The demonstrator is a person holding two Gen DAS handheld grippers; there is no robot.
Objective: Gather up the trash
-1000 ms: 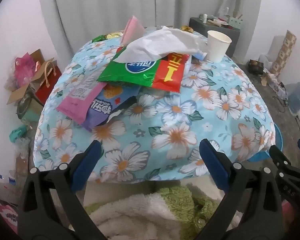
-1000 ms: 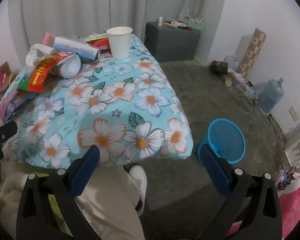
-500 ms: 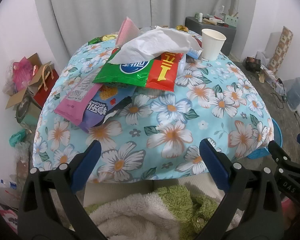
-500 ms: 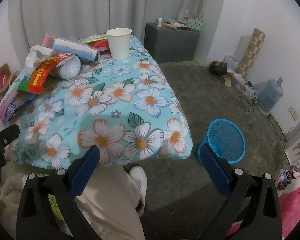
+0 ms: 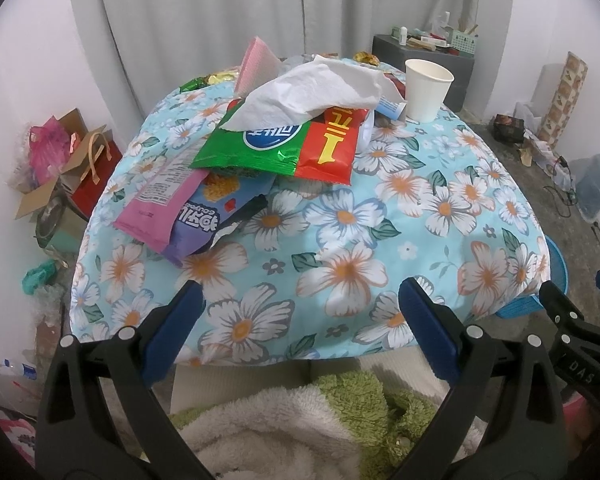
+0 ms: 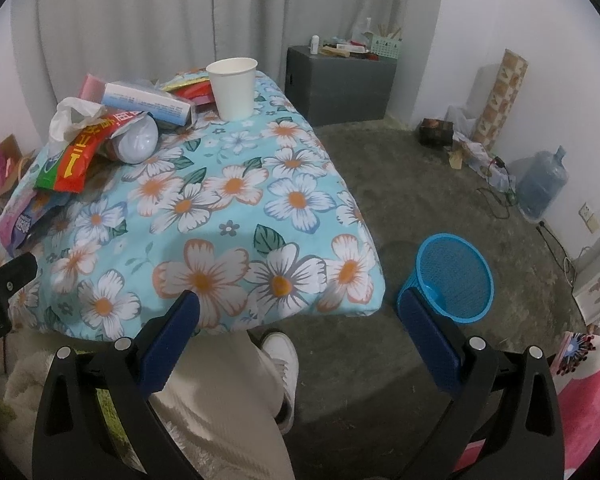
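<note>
A pile of trash lies on the floral tablecloth (image 5: 380,216): a white tissue (image 5: 312,92), a green and red snack bag (image 5: 284,148), a pink wrapper (image 5: 160,200), a purple packet (image 5: 208,220) and a white paper cup (image 5: 426,88). The cup (image 6: 234,88) and a blue-white tube (image 6: 146,102) also show in the right wrist view. A blue mesh bin (image 6: 452,276) stands on the floor right of the table. My left gripper (image 5: 300,308) is open and empty at the table's near edge. My right gripper (image 6: 298,312) is open and empty over the near right corner.
A grey cabinet (image 6: 340,80) stands at the back wall. A water jug (image 6: 540,184), cables and boxes lie along the right wall. Bags and cardboard (image 5: 60,160) sit on the floor left of the table. The person's legs and shoe (image 6: 280,356) are below.
Both grippers have drifted slightly; the left view shifted a little so the table sits lower and nearer. Nothing was grasped or moved on the table.
</note>
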